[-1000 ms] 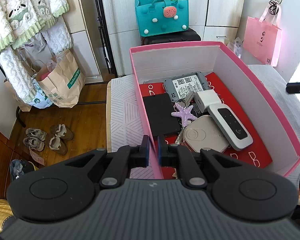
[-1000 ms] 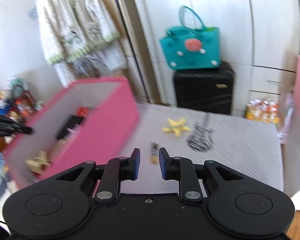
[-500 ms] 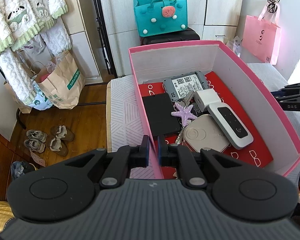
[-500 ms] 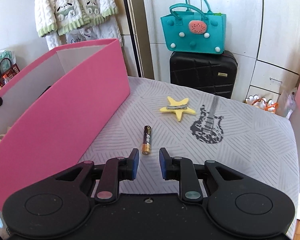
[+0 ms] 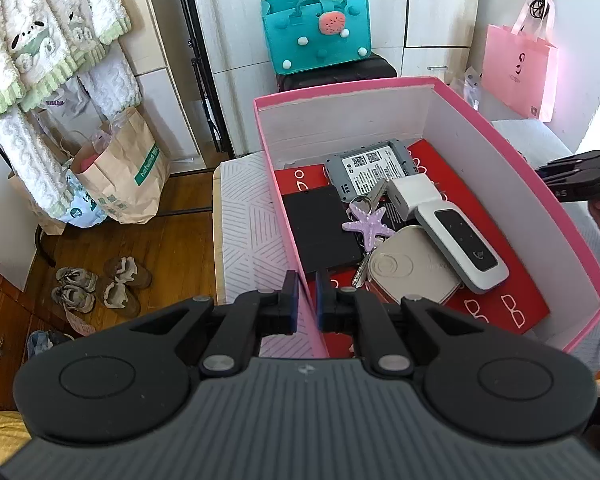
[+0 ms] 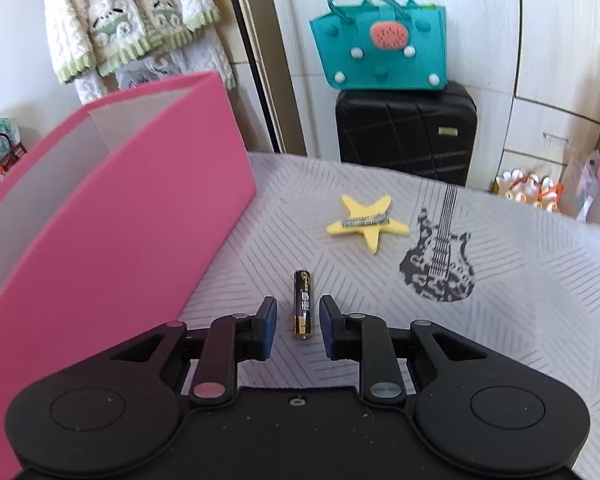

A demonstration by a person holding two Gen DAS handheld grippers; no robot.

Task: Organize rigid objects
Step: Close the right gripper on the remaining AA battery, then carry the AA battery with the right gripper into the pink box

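Your left hand-held gripper (image 5: 307, 300) pinches the pink cardboard box's wall (image 5: 284, 216); your right hand-held gripper (image 6: 298, 322), spread, straddles the black-and-gold battery (image 6: 302, 304).

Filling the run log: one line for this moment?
left gripper: shut on pink box wall | right gripper: open, straddling battery | yellow star clip: on table

— What lies under the purple starfish (image 5: 367, 225) in the pink box (image 5: 572, 236)?
— Keys, mostly covered; only a ring and blade tips show.
— And the right tool (image 5: 576, 184) beyond the box?
— Cut off by the picture's edge.
— The box's near corner?
— Hidden behind the left tool (image 5: 306, 307).
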